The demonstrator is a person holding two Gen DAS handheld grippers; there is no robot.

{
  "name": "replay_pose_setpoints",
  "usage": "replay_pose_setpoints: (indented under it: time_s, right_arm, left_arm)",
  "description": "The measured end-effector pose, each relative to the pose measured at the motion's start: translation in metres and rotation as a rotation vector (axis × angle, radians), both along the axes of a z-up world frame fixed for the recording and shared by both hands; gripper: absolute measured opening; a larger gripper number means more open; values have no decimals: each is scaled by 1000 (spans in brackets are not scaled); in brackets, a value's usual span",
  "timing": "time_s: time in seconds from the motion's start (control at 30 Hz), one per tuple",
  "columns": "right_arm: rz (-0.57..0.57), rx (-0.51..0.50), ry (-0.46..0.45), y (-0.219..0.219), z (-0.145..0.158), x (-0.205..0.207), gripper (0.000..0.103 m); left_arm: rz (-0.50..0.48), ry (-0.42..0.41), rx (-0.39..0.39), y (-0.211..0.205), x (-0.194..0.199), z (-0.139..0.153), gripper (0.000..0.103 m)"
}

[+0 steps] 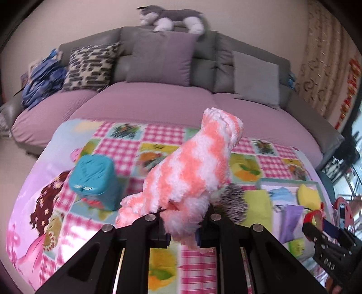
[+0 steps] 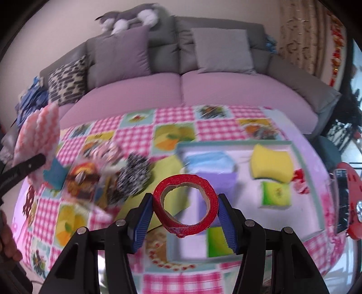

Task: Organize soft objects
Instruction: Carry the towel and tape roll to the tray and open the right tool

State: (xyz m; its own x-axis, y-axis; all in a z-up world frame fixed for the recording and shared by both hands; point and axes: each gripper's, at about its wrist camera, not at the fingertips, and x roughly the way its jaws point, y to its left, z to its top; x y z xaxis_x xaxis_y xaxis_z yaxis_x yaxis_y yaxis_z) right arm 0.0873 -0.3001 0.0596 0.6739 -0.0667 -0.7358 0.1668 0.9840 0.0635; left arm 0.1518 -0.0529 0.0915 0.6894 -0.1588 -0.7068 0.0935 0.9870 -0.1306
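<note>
My left gripper (image 1: 183, 228) is shut on a fluffy orange-and-white striped sock (image 1: 192, 167) and holds it up above the patterned table; the sock also shows at the left of the right wrist view (image 2: 38, 135). My right gripper (image 2: 184, 208) is shut on a red tape roll (image 2: 186, 204) above a shallow tray (image 2: 301, 171). In the tray lie a yellow sponge (image 2: 271, 162), a green sponge (image 2: 275, 194), a blue face mask (image 2: 208, 160) and a purple item (image 2: 224, 183). A black-and-white speckled soft thing (image 2: 133, 176) lies left of the tray.
A teal box (image 1: 95, 181) stands on the table at left. A snack packet (image 2: 90, 178) lies by the speckled thing. A sofa (image 1: 158, 104) with cushions and a plush husky (image 1: 169, 18) is behind the table. A red object (image 2: 350, 199) sits at the right edge.
</note>
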Motion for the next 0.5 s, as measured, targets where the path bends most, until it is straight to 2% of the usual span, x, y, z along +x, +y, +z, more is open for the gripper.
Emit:
replay_pose_setpoints:
  time_s: [0.17,0.37,0.5]
  right_arm:
    - [-54,34,-27,-29,14,-2,59]
    - [-139,51,-66,-72,33,-4,59]
    - [-200,83,-76,-97,26,-12,59]
  left_arm:
    - [-77,-15,28,-41,-1,12,16]
    - [-164,3,61,-89,-4,11,16]
    - [-231,16,87,-121,-6,6,16]
